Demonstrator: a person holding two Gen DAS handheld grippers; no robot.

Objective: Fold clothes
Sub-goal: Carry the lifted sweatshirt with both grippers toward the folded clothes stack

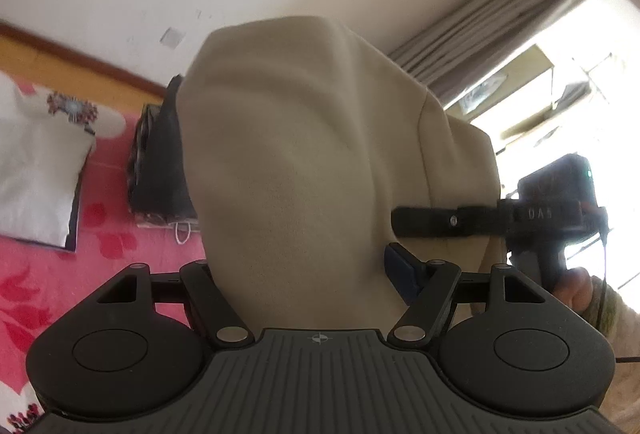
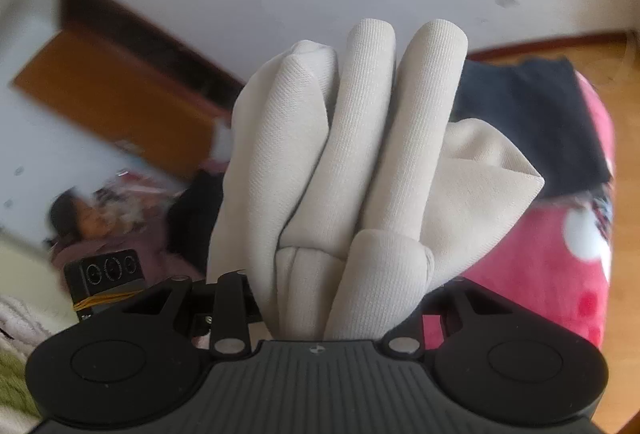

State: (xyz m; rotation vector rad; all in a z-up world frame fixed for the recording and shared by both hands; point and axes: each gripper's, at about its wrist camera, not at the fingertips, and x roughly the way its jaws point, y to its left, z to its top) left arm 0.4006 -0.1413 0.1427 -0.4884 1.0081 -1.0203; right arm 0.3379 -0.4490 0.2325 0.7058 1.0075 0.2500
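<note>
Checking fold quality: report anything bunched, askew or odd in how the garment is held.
The beige garment is bunched into thick rolled pleats inside the right gripper rather than held by a flat edge. In the left wrist view it drapes over the left gripper, hiding its fingers.

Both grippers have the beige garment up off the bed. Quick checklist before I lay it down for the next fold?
1. Left gripper holding the beige garment: ok, cloth fills the jaws.
2. Right gripper holding it: ok, bunched folds between the jaws.
3. Garment spread flat: not ok, it is gathered in rolls.
4. Bare pink bedspread to land on: cannot tell, mostly hidden.
5. Clear of the black clothing: ok.
</note>
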